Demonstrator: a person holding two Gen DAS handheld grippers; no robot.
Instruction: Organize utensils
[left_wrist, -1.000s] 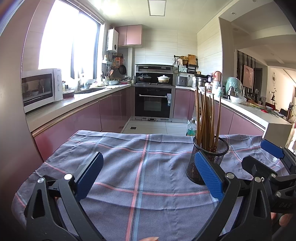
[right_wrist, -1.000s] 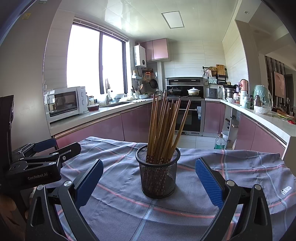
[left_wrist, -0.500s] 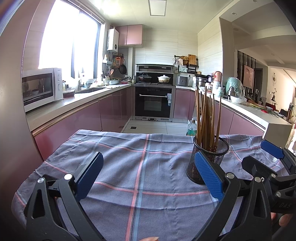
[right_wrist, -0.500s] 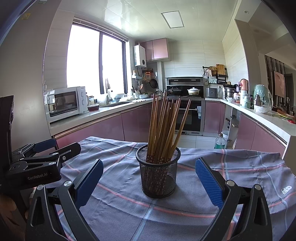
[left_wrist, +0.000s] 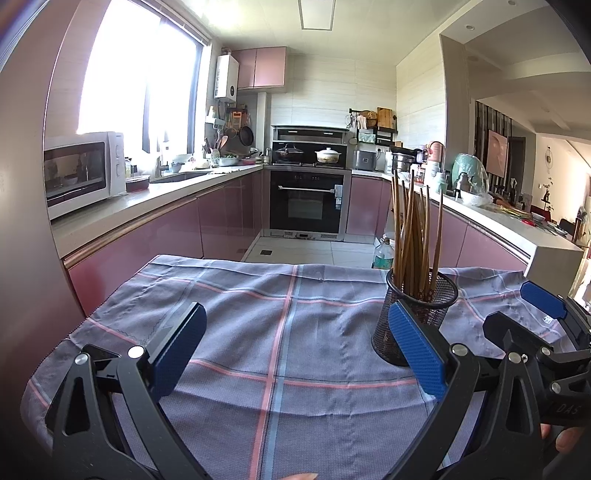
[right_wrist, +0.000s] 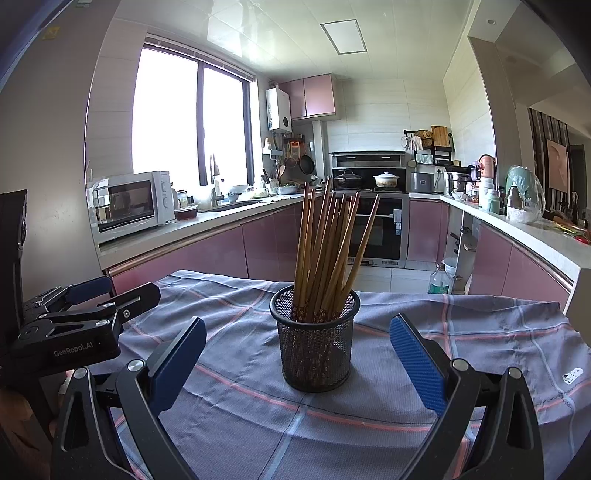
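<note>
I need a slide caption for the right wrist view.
Open right gripper faces a mesh holder of chopsticks.

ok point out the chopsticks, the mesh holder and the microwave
chopsticks (right_wrist: 325, 251), right wrist view, middle of the bundle's shafts
mesh holder (right_wrist: 314, 354), right wrist view, front wall of the black cup
microwave (right_wrist: 129, 201), right wrist view, glass door

Brown wooden chopsticks stand fanned, tips down, in an upright black mesh cup.
</note>
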